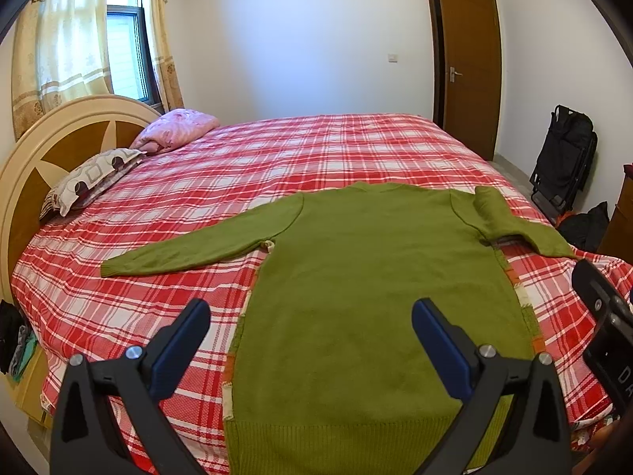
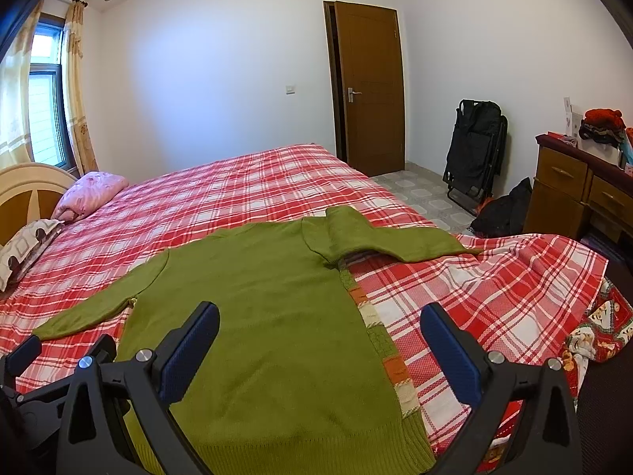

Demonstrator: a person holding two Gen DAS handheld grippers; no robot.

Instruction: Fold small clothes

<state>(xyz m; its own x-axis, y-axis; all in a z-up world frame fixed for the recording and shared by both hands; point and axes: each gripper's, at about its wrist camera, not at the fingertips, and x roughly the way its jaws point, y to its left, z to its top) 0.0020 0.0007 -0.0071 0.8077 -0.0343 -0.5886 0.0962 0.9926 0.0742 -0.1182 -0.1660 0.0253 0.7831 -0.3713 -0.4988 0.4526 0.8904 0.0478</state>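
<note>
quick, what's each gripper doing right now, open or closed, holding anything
Left gripper: open, holding nothing, above the green sweater.
Right gripper: open, holding nothing.

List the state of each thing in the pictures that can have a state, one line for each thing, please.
green sweater: spread flat, unfolded
left sleeve: stretched out straight
right sleeve: bent, partly doubled over
left gripper: open, holding nothing
right gripper: open, holding nothing
door: slightly ajar
curtain: drawn partly aside
</note>
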